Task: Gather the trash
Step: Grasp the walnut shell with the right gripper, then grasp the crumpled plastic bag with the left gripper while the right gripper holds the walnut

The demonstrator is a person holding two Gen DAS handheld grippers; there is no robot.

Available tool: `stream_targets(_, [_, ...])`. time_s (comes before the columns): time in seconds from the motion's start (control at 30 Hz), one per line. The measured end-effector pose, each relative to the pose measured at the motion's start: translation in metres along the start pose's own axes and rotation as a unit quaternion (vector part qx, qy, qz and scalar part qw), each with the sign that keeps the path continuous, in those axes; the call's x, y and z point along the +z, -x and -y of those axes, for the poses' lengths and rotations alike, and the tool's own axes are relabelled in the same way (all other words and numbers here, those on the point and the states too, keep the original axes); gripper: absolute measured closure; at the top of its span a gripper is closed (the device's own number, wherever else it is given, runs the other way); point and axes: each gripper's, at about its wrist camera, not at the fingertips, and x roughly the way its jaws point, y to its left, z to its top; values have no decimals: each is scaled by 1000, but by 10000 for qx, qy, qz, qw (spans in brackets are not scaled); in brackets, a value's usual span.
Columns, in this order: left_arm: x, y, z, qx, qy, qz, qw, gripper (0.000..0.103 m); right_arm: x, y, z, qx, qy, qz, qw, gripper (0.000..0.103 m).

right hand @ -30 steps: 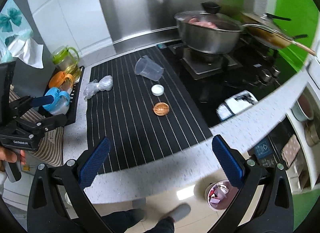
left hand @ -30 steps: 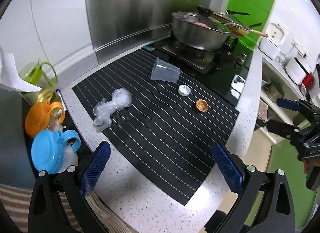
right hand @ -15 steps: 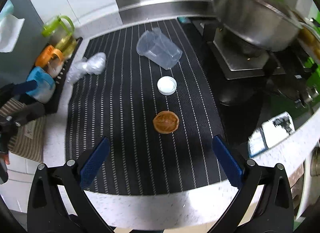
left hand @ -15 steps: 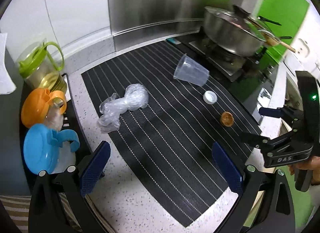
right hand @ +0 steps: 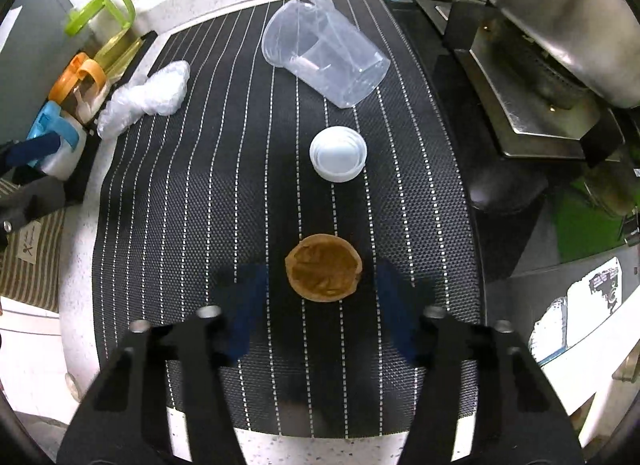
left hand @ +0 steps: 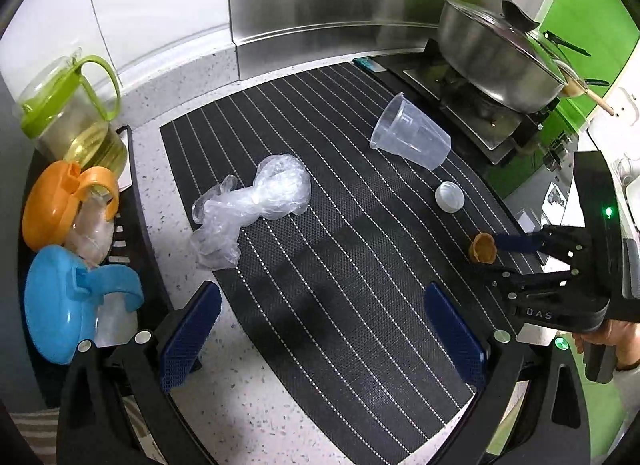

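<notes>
As the right gripper lowers toward a small brown shell on a kitchen counter, four pieces of litter lie spread on the striped mat.

Right gripper (right hand: 322, 297): jaws spread, blurred blue pads standing either side of the brown shell (right hand: 323, 267) without touching it, near the mat's front edge.

Left gripper (left hand: 320, 329): jaws wide and holding nothing, hovering over the near end of the striped mat (left hand: 320, 265).

Brown shell: a shallow, cupped half-shell, open side up. Likely very light and stiff but brittle; a gentle pinch across its rim from both sides looks the safest hold, since a hard squeeze could crack it or flick it away.

White cap (right hand: 338, 153): just beyond the shell, lying flat; probably rigid and slick, best taken across its edge.

Clear plastic cup (right hand: 324, 51): tipped on its side farther back, near the stove; light, thin-walled and likely to roll or buckle.

Crumpled plastic bag (left hand: 252, 201): at the mat's left edge, partly off it; soft, so almost any fold offers a grip.

Surroundings: lidded jugs (left hand: 68, 201) in a rack at left, a steel pan (left hand: 496, 57) on the burner at right.
</notes>
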Motion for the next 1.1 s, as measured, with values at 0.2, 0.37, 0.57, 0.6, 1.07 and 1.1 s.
stream_targets(0.2, [6,-3,-2,-21,-2,5,10000,6,1,8,-3,41,22,57,10000,66])
stream_targets(0.37, [12,-6,-4,1,-2,31,10000,6,5,22,-5,94,8,129,9999,66])
stream_targets(0.57, [24,-15,-12,118,25,56,9999,6,3,33,-2,193,-38,190,9996,66])
stream_targets(0.6, [27,-16,-13,142,22,60,9999,6,2,34,0,208,-47,197,9996,66])
stream_targets(1.07, [54,-72,-38,320,41,-402,9987,6,7,39,4,279,-143,302,9991,66])
stream_targets(1.1, [55,-75,-38,303,35,-420,9987,12,7,39,5,277,-150,306,9990,66])
